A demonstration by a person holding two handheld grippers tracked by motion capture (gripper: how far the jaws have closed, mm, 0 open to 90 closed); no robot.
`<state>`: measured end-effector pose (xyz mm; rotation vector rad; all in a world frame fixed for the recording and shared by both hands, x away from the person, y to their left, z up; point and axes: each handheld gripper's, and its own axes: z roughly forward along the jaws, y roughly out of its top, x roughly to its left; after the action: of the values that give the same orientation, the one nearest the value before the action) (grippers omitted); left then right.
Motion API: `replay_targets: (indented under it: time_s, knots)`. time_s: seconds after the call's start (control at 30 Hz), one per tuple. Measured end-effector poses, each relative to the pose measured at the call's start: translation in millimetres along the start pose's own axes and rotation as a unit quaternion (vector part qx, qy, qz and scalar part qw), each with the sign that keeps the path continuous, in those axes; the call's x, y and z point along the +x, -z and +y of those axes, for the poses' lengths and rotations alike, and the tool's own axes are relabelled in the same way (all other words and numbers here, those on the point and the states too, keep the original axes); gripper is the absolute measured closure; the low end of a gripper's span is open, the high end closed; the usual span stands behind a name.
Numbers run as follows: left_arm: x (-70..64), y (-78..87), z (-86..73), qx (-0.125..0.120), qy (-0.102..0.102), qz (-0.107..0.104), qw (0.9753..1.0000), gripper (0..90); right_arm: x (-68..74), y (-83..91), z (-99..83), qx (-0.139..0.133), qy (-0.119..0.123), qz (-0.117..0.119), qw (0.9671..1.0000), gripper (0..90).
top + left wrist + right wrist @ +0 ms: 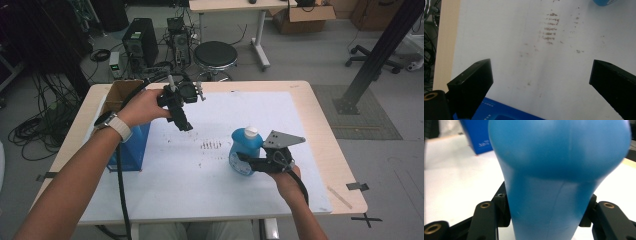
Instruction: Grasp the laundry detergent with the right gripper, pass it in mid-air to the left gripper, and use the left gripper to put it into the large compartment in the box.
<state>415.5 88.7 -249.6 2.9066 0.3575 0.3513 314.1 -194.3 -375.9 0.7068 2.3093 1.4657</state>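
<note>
Blue plastic bottle (244, 152) with a white cap stood upright on the white mat (220, 200), right of centre and toward the near side. Right gripper (250, 162) came in from the near right, jaws clamped on the bottle's lower body. In the right gripper view the blue bottle (559, 182) sat pinched between the two black jaws, one pressed on each side of its narrower part. Bottle base on the mat or just off it: could not tell.

Left gripper (184, 125) was held in the air over the far-left part of the mat, well apart from the bottle, pointing down at the mat. Jaws wide apart, nothing between them. Left gripper view confirmed it: left gripper (541, 80) open over bare mat, one jaw at each side of the frame.

Brown smudge marks (211, 145) ran in a short row on the mat, between the two grippers and just left of the bottle; same marks (551, 28) showed beyond the open jaws in the left gripper view.

Blue box (131, 147) stood at the left edge of the mat, near the left forearm, with a brown cardboard box (120, 95) behind it at the far left of the wooden table (325, 145). Blue box corner (477, 137) also showed beyond the bottle in the right gripper view.
</note>
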Motion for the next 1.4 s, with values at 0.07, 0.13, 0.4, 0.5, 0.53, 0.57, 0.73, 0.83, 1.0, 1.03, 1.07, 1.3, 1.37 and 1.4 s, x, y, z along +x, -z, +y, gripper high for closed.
replay_targets:
  time_s: [0.07, 0.13, 0.4, 0.5, 0.53, 0.57, 0.73, 0.83, 1.0, 1.03, 1.07, 1.3, 1.37, 1.4]
  knots:
    - [-1.8, 2.0, -0.1, -0.001, 0.003, -0.001, 1.0000, 5.6, -1.5, 3.7, 2.5, -0.005, -0.002, 0.014, 0.9999, 44.7]
    - [-3.4, 4.3, -0.2, -0.002, 0.003, -0.001, 1.0000, 5.6, -2.1, 8.2, 6.6, -0.006, 0.003, 0.029, 0.9996, 44.6]
    - [-14.1, 12.6, 1.3, 0.000, -0.003, -0.003, 1.0000, 5.8, -0.1, 15.5, 14.1, 0.002, 0.021, 0.059, 0.9981, 44.6]
    - [-19.2, 16.7, 3.1, -0.003, -0.005, -0.007, 1.0000, 5.8, 1.8, 17.0, 16.5, 0.004, 0.026, 0.070, 0.9972, 44.6]
    - [-21.5, 18.6, 4.2, -0.002, -0.006, -0.011, 0.9999, 5.8, 2.3, 17.2, 17.6, 0.005, 0.028, 0.075, 0.9968, 44.6]
    - [-23.2, 19.6, 4.8, -0.001, -0.006, -0.012, 0.9999, 5.8, 3.2, 17.5, 19.1, 0.006, 0.031, 0.081, 0.9962, 44.6]
    - [-35.7, 27.9, 8.3, 0.000, -0.017, -0.014, 0.9998, 5.7, 7.5, 17.6, 25.6, 0.009, 0.044, 0.103, 0.9936, 44.6]
    - [-42.2, 33.2, 9.3, -0.003, -0.021, -0.016, 0.9997, 5.7, 9.4, 15.9, 29.4, 0.012, 0.053, 0.121, 0.9912, 44.6]
    - [-52.4, 40.5, 8.7, -0.007, -0.026, -0.017, 0.9995, 5.8, 11.5, 12.7, 33.2, 0.012, 0.062, 0.143, 0.9877, 44.6]
    - [-54.0, 41.8, 8.6, -0.008, -0.025, -0.017, 0.9995, 5.8, 11.5, 12.7, 33.2, 0.012, 0.062, 0.143, 0.9877, 44.6]
    - [-56.0, 44.2, 8.4, -0.010, -0.029, -0.018, 0.9994, 5.8, 11.6, 12.3, 33.6, 0.011, 0.062, 0.147, 0.9872, 44.6]
    - [-64.7, 57.7, 6.3, -0.029, -0.034, -0.029, 0.9986, 5.9, 13.2, 8.1, 37.6, 0.009, 0.071, 0.174, 0.9822, 44.6]
    - [-66.9, 61.2, 5.1, -0.035, -0.037, -0.035, 0.9981, 5.9, 14.2, 7.1, 38.7, 0.009, 0.074, 0.181, 0.9807, 44.6]
    - [-67.8, 62.6, 4.5, -0.037, -0.038, -0.038, 0.9978, 5.8, 14.9, 6.1, 39.6, 0.010, 0.077, 0.187, 0.9793, 44.6]
